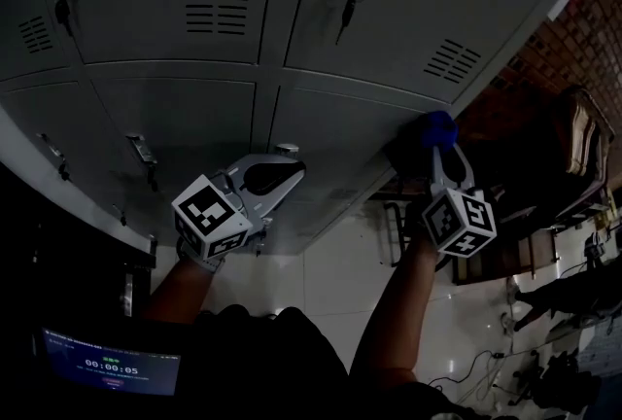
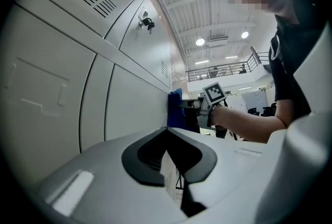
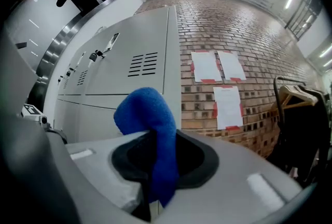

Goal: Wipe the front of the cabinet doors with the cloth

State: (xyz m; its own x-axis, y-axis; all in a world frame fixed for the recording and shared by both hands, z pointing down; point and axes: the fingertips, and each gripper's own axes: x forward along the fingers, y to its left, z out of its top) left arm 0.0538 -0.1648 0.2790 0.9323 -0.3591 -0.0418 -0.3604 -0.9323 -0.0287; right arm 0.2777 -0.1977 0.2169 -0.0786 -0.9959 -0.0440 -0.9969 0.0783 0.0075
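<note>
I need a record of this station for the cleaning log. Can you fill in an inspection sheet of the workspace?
Surface: grey cabinet doors, shut, some with vent slots; the light is too dim to judge dirt.
Job's things: blue cloth, held at the right edge of the cabinet front.
Clutter: keys hanging from a door lock.
Grippers: right gripper, fingers shut on the cloth; left gripper, fingers shut with nothing between them.
Cables: loose cables on the floor at the right.
Surroundings: brick wall with paper sheets; a screen at lower left.
</note>
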